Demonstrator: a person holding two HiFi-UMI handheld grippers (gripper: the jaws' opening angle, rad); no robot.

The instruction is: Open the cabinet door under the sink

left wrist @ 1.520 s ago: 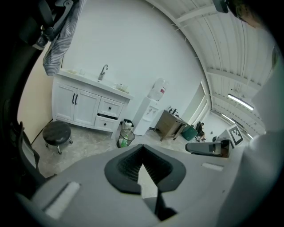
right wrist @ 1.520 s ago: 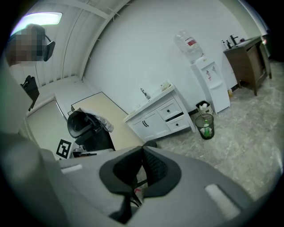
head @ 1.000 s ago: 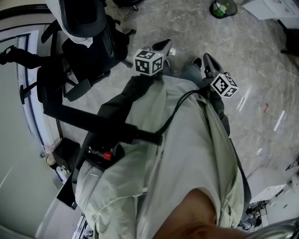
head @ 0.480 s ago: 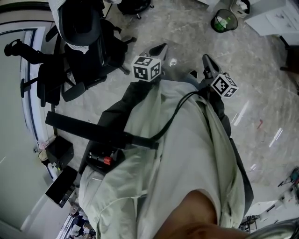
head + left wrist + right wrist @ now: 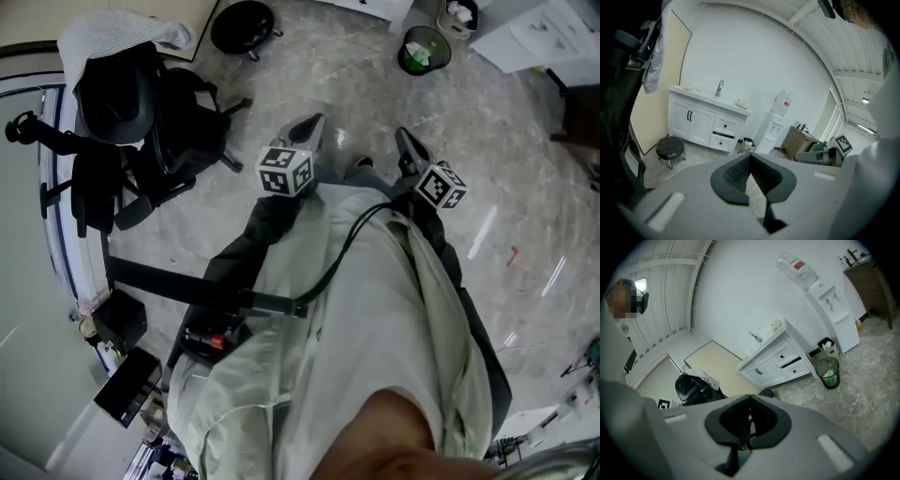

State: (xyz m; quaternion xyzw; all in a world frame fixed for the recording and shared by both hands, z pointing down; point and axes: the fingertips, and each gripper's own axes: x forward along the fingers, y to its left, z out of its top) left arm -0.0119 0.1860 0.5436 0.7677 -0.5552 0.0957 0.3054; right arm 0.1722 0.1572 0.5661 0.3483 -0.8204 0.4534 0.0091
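Swung into the head view at eleven o'clock since a second ago: a black stool (image 5: 242, 25). Jaws of the left gripper (image 5: 750, 155) are pressed together, empty, with the sink cabinet doors (image 5: 691, 123) at ten o'clock, well apart. Likewise the right gripper (image 5: 750, 398), closed on nothing.

Head cam looks steeply down past torso to floor; cams on left claw (image 5: 312, 122) & right claw (image 5: 401, 136) face fwd, both seeing far sink cabinet (image 5: 701, 126) & bin (image 5: 828, 372).
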